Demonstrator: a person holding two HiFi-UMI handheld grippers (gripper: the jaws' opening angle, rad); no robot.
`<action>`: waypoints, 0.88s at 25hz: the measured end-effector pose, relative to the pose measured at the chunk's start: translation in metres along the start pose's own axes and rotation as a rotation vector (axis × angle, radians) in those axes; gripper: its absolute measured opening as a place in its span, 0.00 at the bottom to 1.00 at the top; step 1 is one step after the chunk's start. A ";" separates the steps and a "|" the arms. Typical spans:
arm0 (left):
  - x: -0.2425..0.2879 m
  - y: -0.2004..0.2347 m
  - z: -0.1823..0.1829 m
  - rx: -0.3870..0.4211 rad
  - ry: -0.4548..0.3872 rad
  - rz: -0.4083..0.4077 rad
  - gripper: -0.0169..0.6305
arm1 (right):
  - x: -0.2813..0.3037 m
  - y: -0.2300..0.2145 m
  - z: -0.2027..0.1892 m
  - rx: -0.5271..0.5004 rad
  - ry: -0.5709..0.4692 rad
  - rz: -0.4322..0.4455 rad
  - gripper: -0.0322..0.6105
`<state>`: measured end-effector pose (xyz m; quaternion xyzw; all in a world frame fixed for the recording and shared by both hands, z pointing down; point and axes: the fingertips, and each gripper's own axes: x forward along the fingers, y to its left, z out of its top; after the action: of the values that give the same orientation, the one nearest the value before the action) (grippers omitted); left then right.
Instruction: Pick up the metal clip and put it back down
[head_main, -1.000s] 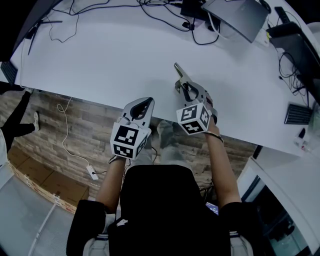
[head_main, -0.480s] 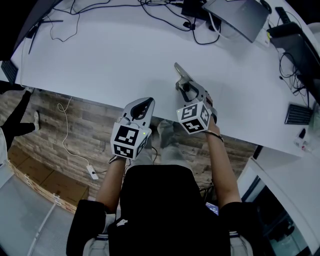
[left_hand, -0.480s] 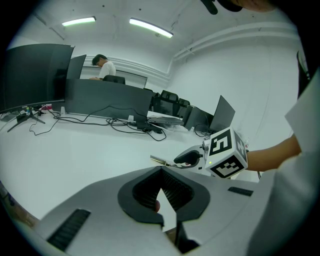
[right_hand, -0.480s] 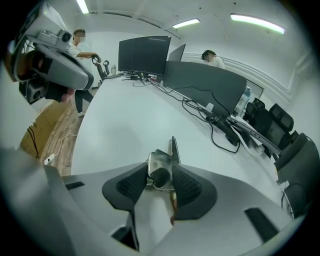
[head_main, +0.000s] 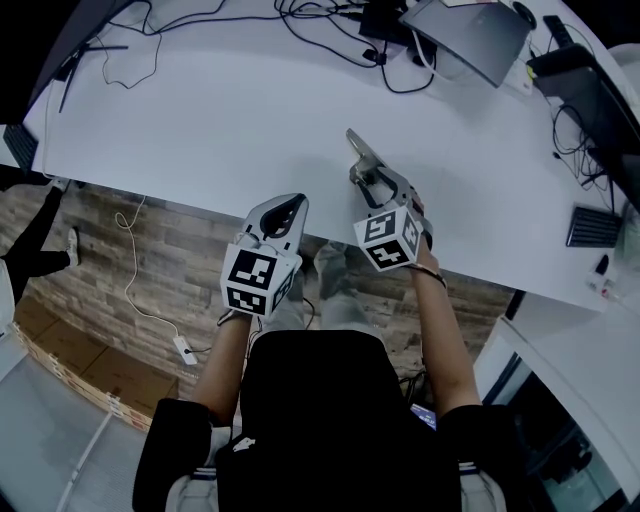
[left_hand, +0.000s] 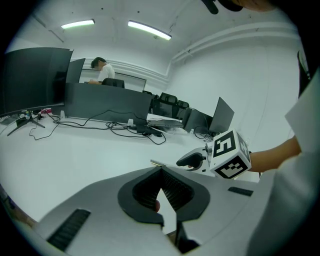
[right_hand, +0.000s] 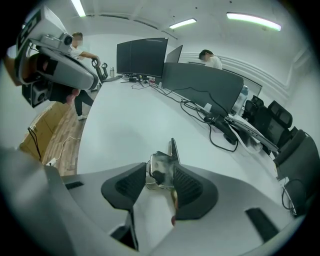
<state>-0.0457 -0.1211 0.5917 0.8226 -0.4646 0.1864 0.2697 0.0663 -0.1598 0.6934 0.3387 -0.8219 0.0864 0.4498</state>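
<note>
The metal clip lies on the white table close to its front edge, one shiny handle pointing away from me. My right gripper points down at it and its jaws have just been opening. In the right gripper view the clip sits between the dark pads, and the left pad stands clear of it. My left gripper hovers at the table's edge to the left, shut with nothing in it. Its tips meet in the left gripper view.
Black cables and a grey laptop lie at the table's far side. Dark devices sit at the right end. Monitors stand along the far edge. Below the front edge is a wood floor.
The right gripper's jaws have spread apart around the clip, which stays on the table. Neither hand has shifted.
</note>
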 end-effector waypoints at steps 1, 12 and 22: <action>-0.001 0.000 0.002 0.002 -0.004 0.000 0.04 | -0.002 0.000 0.002 0.004 -0.004 -0.002 0.30; -0.020 -0.005 0.038 0.068 -0.068 0.003 0.04 | -0.044 -0.012 0.030 0.062 -0.078 -0.057 0.25; -0.047 -0.021 0.085 0.157 -0.151 -0.012 0.04 | -0.113 -0.033 0.078 0.191 -0.203 -0.141 0.11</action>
<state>-0.0463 -0.1340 0.4931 0.8556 -0.4627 0.1581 0.1697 0.0755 -0.1654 0.5528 0.4437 -0.8253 0.0978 0.3352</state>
